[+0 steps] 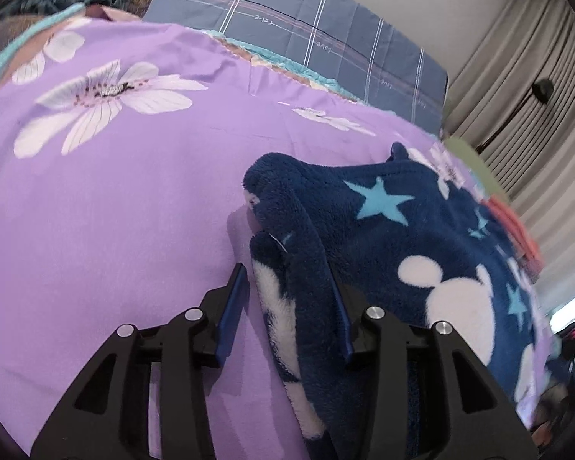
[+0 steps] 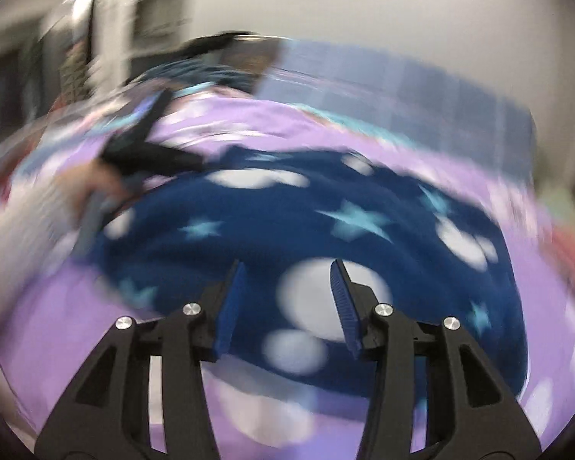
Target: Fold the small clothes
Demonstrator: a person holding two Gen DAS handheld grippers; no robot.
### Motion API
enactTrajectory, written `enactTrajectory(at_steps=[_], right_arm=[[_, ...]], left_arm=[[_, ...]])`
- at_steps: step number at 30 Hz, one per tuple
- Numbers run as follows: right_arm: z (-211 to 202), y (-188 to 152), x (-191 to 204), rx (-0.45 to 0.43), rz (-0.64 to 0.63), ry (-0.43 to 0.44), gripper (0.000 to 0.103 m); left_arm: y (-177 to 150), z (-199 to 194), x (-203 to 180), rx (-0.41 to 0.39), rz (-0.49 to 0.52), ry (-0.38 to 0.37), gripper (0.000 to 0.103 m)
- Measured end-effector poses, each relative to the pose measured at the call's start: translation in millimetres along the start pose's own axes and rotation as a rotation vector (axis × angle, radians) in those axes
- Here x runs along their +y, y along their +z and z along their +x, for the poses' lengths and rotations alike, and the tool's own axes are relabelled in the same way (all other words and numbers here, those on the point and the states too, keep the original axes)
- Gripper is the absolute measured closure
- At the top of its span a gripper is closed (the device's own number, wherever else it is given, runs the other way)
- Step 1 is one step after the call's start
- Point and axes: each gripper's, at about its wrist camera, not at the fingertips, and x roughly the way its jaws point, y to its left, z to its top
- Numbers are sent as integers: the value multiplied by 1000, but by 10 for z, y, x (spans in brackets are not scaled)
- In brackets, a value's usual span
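Left wrist: left gripper (image 1: 287, 299) fingers spread around navy star-patterned fleece garment (image 1: 383, 237), seemingly released.
Right wrist: right gripper (image 2: 287, 287) fingers spread, empty, above garment.

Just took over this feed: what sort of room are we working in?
Most likely a bedroom. The fleece garment lies on a purple flowered bedsheet, with a plaid pillow behind it and curtains by the wall.

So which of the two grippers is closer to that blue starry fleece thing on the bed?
Left. The left gripper has a fold of the navy fleece garment between its parted fingers. The right gripper is open and empty, apparently held above the garment.
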Motion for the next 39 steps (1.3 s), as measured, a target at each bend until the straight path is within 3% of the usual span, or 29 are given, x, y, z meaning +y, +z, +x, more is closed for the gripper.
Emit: enactTrajectory(at_steps=[3,4,6,11,16,18,19,22,24,26,29,30,32,35,37,39], right_arm=[[71,-50,-226,22,69,-112,58],[200,-102,-243,87,70,-139,58],[531,-284,-308,239,131,-94,57],[496,-323,-318,227,183,-67,57],[447,-323,-340,224,168,-68,57],[352,-258,-382,205,161,-70,58],[325,-176,-386,191,164,-60,64],[76,198,-415,38,181,-45,68],[37,368,-393,-18,161,-68,68],[212,411,-425,15,177,-76,63],[957,35,-649,280,310,-2,63],[930,-11,-674,231,325,3,63],[830,109,-616,253,298,-22,61],[716,460,-675,238,344,65,62],[708,761,-691,154,291,20,62],[938,828,-706,163,258,-25,62]], left_arm=[[1,3,-6,0,12,24,59],[6,7,-20,0,18,38,58],[8,10,-50,-2,28,69,54],[22,3,-21,-13,3,82,47],[18,-3,-78,-29,26,148,38],[14,-8,-71,-33,25,147,38],[11,-10,-68,-34,25,146,38],[8,-11,-89,-37,34,156,38],[1,-13,-93,-39,36,156,38],[-2,-20,-75,-39,28,144,38],[-10,-26,-66,-40,19,129,38],[-14,-27,-72,-40,17,127,38],[-13,-23,-68,-37,14,123,38],[-12,-16,-75,-35,13,124,38],[-15,-16,-71,-34,11,119,38],[-11,-15,-65,-34,9,116,38]])
